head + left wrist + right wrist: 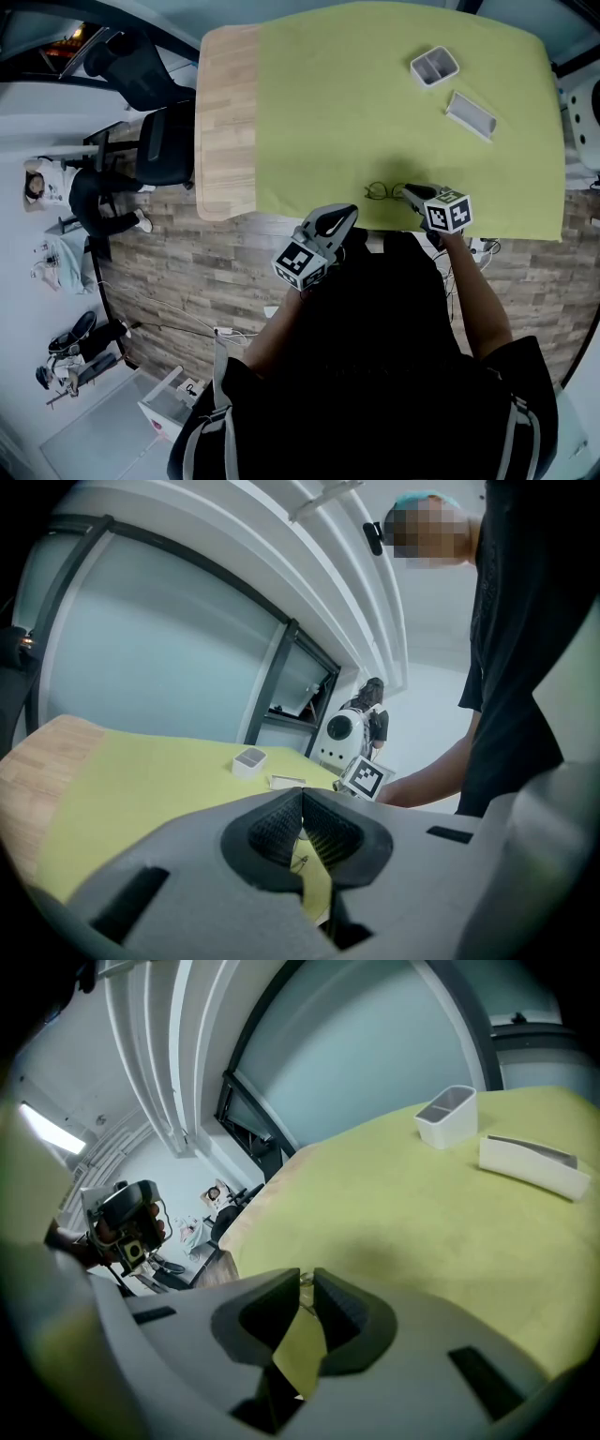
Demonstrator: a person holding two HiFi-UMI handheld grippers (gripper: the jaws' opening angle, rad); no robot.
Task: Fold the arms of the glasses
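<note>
Thin dark-framed glasses point(382, 191) lie on the green cloth point(375, 112) near the table's front edge. My right gripper point(409, 193) reaches them from the right; in the right gripper view point(307, 1279) its jaws are pinched almost together on a thin metallic piece of the glasses point(306, 1278). My left gripper point(351, 216) hovers just off the front edge, left of and short of the glasses. Its jaws point(302, 797) are shut tip to tip with nothing in them. A sliver of the glasses point(301, 860) shows below them on the cloth.
A small white open box point(434, 67) and a flat white tray point(471, 114) sit at the far right of the cloth. A bare wooden strip point(225, 122) runs along the table's left side. A dark office chair point(164, 145) stands left of the table.
</note>
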